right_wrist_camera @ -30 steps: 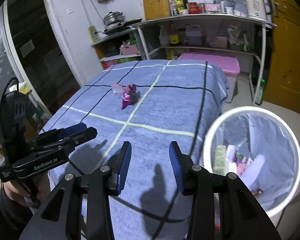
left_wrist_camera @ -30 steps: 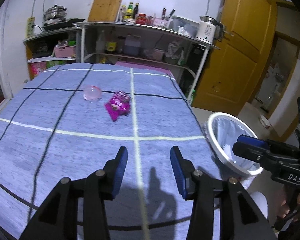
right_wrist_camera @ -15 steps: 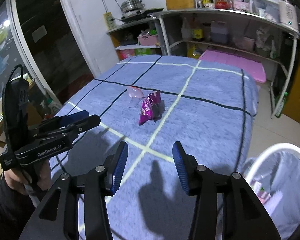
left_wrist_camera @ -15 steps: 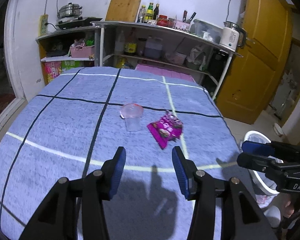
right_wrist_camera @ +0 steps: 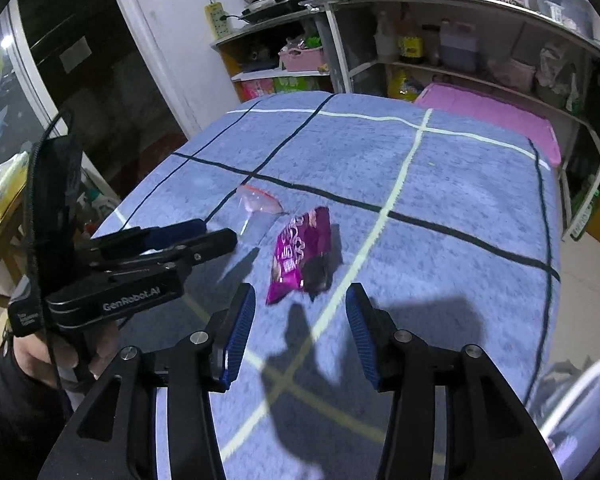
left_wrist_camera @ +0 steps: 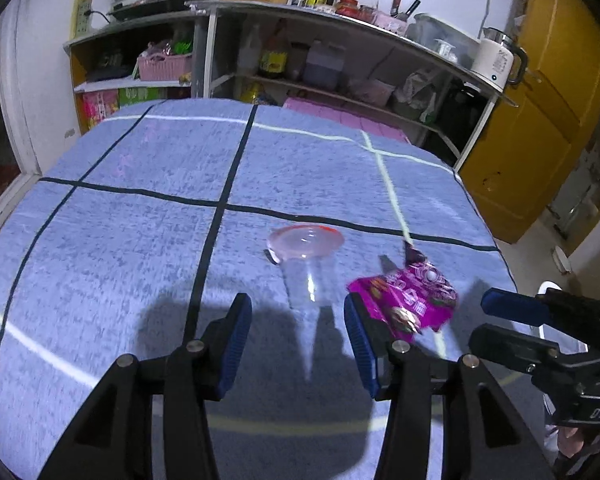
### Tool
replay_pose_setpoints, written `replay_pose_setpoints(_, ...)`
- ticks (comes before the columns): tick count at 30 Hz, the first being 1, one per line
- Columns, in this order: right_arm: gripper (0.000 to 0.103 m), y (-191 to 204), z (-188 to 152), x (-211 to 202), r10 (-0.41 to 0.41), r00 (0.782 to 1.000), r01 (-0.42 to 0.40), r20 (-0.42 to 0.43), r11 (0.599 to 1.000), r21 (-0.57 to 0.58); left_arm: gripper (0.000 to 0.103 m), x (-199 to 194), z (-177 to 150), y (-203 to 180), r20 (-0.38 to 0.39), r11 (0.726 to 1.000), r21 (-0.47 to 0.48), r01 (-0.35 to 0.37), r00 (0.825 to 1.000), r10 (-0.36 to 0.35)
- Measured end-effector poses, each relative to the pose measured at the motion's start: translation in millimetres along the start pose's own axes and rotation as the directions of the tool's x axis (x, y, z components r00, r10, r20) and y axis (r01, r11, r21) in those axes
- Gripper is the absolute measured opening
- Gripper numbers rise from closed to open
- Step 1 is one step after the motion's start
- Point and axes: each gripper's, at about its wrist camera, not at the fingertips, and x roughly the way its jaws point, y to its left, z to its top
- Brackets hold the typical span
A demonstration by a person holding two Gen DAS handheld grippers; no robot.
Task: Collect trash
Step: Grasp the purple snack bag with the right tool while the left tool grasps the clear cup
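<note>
A clear plastic cup [left_wrist_camera: 308,264] with a pink rim lies on its side on the blue checked tablecloth [left_wrist_camera: 140,240]. A magenta snack wrapper [left_wrist_camera: 408,300] lies just right of it. My left gripper [left_wrist_camera: 296,332] is open and empty, its jaws lined up just short of the cup's base. In the right wrist view the wrapper [right_wrist_camera: 300,252] lies just ahead of my open, empty right gripper [right_wrist_camera: 300,324], with the cup [right_wrist_camera: 258,208] beyond it. The left gripper [right_wrist_camera: 172,240] shows there at the left; the right gripper [left_wrist_camera: 512,320] shows at the right of the left wrist view.
A white-rimmed trash bin [right_wrist_camera: 580,408] stands off the table's right edge, near the right gripper. Shelves [left_wrist_camera: 340,60] with bottles, a kettle and a pink basket stand behind the table. A yellow door [left_wrist_camera: 540,120] is at the right.
Both grippers have moved forward over the table, away from the bin. The cup and wrapper now lie close ahead of the jaws. Both stay open.
</note>
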Motion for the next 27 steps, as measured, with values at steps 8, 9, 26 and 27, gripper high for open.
replay_pose_setpoints(8,0.048,-7,16,27,0.020,1.000,-0.020,-0.018,1.000,0.023,0.050,11,3,4,-0.009,0.999,-0.004,0.036,0.999,-0.036)
replay_pose_setpoints(9,0.048,-8,18,29,0.028,0.999,-0.027,-0.021,0.999,0.028,0.050,12,4,4,-0.012,0.999,-0.006,0.040,0.999,-0.040)
replay_pose_setpoints(26,0.010,-13,11,26,0.017,1.000,-0.017,0.003,0.999,0.034,0.044,25,12,-8,-0.030,0.998,0.020,0.054,0.998,-0.053)
replay_pose_setpoints(27,0.010,-14,10,25,0.016,1.000,-0.016,0.006,0.999,0.037,0.037,27,12,-9,-0.036,0.998,0.020,0.051,0.998,-0.051)
